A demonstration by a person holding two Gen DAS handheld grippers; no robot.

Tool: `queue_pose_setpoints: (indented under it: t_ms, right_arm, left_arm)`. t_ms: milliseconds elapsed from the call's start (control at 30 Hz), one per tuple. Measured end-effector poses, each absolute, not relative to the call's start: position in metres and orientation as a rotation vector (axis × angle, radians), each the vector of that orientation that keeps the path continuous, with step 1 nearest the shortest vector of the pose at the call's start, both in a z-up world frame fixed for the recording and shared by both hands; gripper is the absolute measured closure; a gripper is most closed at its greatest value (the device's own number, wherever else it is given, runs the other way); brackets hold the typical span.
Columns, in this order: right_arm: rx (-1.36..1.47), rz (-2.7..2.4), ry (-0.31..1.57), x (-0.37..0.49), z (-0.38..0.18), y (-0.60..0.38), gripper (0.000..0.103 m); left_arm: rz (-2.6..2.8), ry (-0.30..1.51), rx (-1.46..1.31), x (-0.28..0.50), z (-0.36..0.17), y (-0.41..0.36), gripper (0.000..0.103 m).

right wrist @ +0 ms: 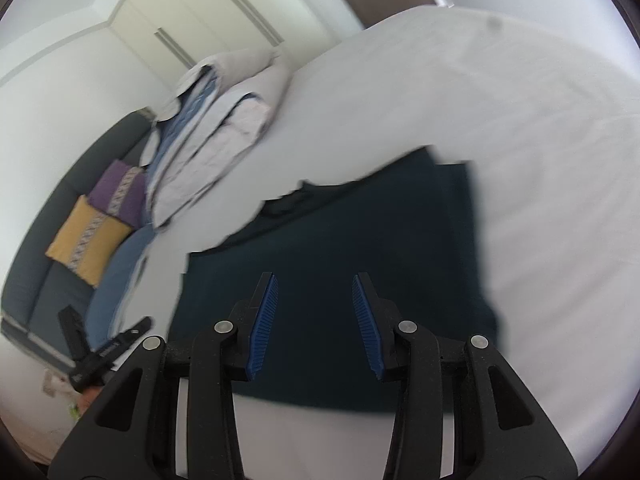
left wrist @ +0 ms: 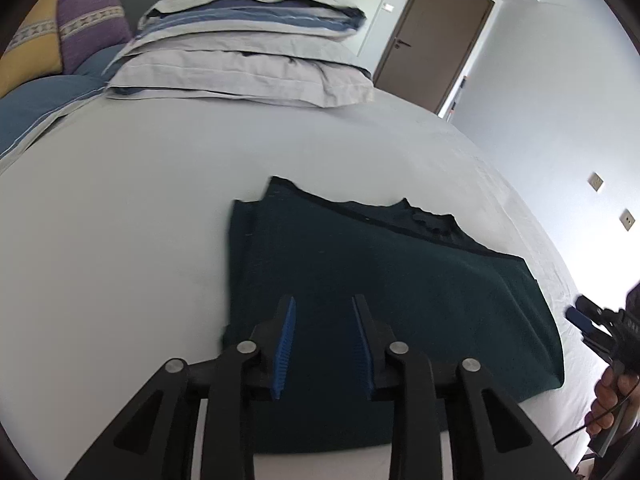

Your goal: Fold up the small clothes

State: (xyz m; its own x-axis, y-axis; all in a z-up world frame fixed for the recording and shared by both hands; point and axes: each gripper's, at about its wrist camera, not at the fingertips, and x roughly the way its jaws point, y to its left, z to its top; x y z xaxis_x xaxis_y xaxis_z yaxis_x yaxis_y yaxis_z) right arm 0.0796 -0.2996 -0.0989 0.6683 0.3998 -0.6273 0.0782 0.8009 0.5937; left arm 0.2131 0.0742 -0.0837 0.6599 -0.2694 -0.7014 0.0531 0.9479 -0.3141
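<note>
A dark green garment [left wrist: 360, 264] lies flat and folded on the white bed sheet [left wrist: 120, 220]. My left gripper [left wrist: 325, 304] hovers above its near edge, open, with nothing between the blue pads. In the right wrist view the same garment [right wrist: 360, 240] lies below my right gripper [right wrist: 316, 280], which is open and holds nothing. The right gripper [left wrist: 580, 312] also shows at the right edge of the left wrist view, held by a hand [left wrist: 612, 400]. The left gripper [right wrist: 104, 340] shows at the lower left of the right wrist view.
A stack of folded bedding and pillows [left wrist: 248, 48] sits at the far end of the bed. Yellow and purple cushions [left wrist: 60, 32] rest on a dark sofa at the left. A brown door [left wrist: 436, 36] stands at the back right. The white sheet [right wrist: 520, 120] stretches around the garment.
</note>
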Motion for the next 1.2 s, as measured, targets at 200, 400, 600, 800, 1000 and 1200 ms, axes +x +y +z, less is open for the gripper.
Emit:
queue_pose_setpoints:
  t_ms: [200, 400, 600, 800, 1000, 1200]
  right_arm:
    - [0.794, 0.207, 0.957, 0.162, -0.173, -0.285, 0.066]
    - [1.032, 0.105, 0.799, 0.145, -0.212, -0.354, 0.102]
    - [1.023, -0.059, 0.688, 0.112, -0.206, -0.395, 0.103]
    - [0.938, -0.044, 0.719, 0.071, -0.171, -0.377, 0.093]
    - [0.777, 0.352, 0.917, 0.081, -0.17, -0.223, 0.073]
    - [0.852, 0.334, 0.981, 0.085, -0.216, -0.225, 0.087]
  left_arm:
    - [-0.155, 0.879, -0.214, 0.258, -0.107, 0.051, 0.065]
    - [-0.101, 0.916, -0.226, 0.285, -0.136, 0.078, 0.065]
    - [-0.13, 0.884, -0.268, 0.28, -0.14, 0.091, 0.073]
    - [-0.187, 0.861, -0.238, 0.237, -0.112, 0.068, 0.075]
    - [-0.27, 0.876, -0.067, 0.197, -0.12, -0.002, 0.056]
    - [-0.253, 0.912, -0.068, 0.198, -0.133, 0.024, 0.064]
